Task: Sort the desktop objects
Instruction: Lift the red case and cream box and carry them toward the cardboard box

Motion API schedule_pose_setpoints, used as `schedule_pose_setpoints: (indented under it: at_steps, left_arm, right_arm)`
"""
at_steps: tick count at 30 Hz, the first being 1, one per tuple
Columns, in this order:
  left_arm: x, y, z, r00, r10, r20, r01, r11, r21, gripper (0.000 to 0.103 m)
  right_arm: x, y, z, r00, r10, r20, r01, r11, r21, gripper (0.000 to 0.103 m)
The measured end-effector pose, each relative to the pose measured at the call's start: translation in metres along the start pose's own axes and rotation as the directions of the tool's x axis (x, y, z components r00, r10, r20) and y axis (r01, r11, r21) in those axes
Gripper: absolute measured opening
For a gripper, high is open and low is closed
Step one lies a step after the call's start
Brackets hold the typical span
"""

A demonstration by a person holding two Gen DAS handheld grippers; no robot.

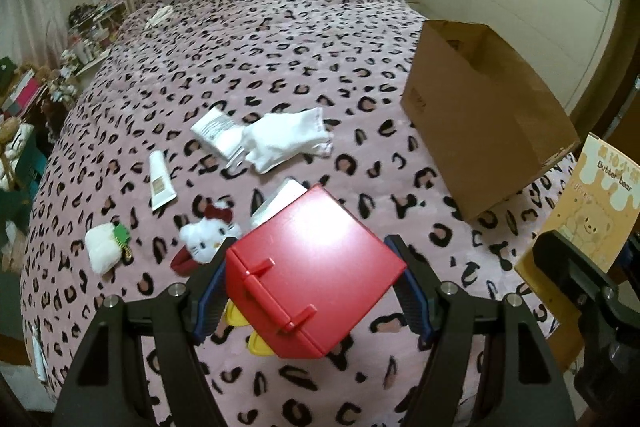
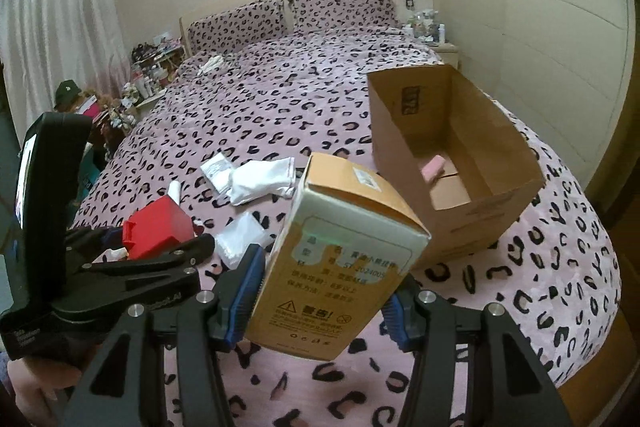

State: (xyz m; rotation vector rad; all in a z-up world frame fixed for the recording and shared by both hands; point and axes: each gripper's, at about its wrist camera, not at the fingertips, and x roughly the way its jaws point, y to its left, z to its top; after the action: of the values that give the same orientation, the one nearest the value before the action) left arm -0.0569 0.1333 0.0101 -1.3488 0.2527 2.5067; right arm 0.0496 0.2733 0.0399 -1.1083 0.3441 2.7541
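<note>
My left gripper [image 1: 314, 275] is shut on a red plastic box [image 1: 308, 267] with a lid latch, held above the bed. My right gripper [image 2: 320, 279] is shut on a tan and white Butter bear carton [image 2: 340, 251], also in the air; that carton [image 1: 588, 203] shows at the right edge of the left wrist view. An open cardboard box [image 2: 452, 163] stands on the bed to the right, with a small pink item [image 2: 434, 167] inside. The same cardboard box [image 1: 484, 115] appears in the left wrist view.
On the leopard-print bedspread [image 1: 280, 47] lie white socks [image 1: 284, 139], a white packet [image 1: 214, 127], a cream tube [image 1: 160, 181], a Hello Kitty plush [image 1: 206, 235], a white pouch with a green charm [image 1: 106, 247] and a white box [image 1: 276, 201]. Cluttered shelves stand left.
</note>
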Motion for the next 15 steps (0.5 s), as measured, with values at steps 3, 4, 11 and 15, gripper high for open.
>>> schedule_pose_setpoints:
  at_steps: [3,4,11,15]
  left_arm:
    - [0.000,-0.010,0.004,1.000,-0.018,0.007,0.018,1.000,0.022,0.073]
    - [0.000,-0.014,0.006,1.000,-0.025,0.009,0.024,0.999,0.033,0.073]
    - [0.002,-0.044,0.013,0.997,-0.070,0.016,0.068,0.993,0.097,0.073]
    - [0.004,-0.058,0.016,0.996,-0.089,0.013,0.087,0.990,0.115,0.073]
  right_arm:
    - [-0.005,-0.006,0.002,1.000,-0.017,0.008,0.016,1.000,0.006,0.055]
    - [-0.006,-0.008,0.002,1.000,-0.022,0.010,0.022,1.000,0.009,0.055]
    - [-0.013,-0.025,0.004,0.998,-0.068,0.017,0.067,0.997,0.029,0.055]
    - [-0.015,-0.035,0.004,0.996,-0.084,0.017,0.083,0.996,0.037,0.055]
